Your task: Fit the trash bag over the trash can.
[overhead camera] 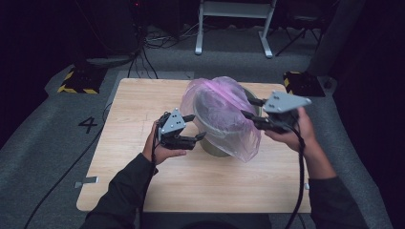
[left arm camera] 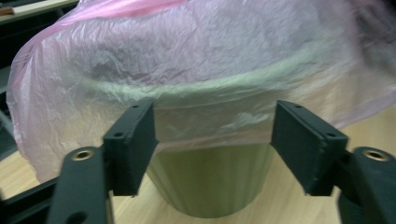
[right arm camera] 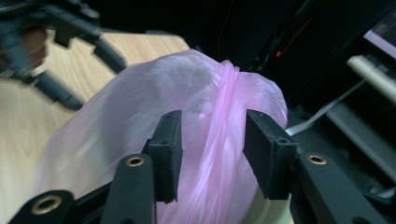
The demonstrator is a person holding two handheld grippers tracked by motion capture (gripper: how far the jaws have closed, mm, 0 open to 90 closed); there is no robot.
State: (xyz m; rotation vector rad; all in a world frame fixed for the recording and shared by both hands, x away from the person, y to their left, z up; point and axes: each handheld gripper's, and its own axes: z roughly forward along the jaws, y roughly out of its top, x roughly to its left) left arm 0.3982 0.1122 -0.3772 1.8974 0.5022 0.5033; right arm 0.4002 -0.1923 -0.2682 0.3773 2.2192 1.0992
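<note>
A pale green ribbed bin (overhead camera: 214, 149) stands mid-table with a thin pink translucent bag (overhead camera: 224, 112) draped over its top and bulging upward. My left gripper (overhead camera: 198, 127) is at the bin's left side. In the left gripper view its jaws (left arm camera: 212, 149) stand wide apart in front of the bin (left arm camera: 210, 186), level with the bag's (left arm camera: 196, 60) lower edge and not touching it. My right gripper (overhead camera: 247, 107) is at the bin's right side. In the right gripper view a bunched fold of the bag (right arm camera: 219, 140) runs between its jaws (right arm camera: 212, 149), and the pads do not press on it.
The wooden table (overhead camera: 143, 95) has bare room to the left of and in front of the bin. Behind it on the grey floor are white frame legs (overhead camera: 198, 33), two yellow-black striped blocks (overhead camera: 79, 81) and loose cables. The left gripper shows blurred at the right gripper view's upper left (right arm camera: 56, 42).
</note>
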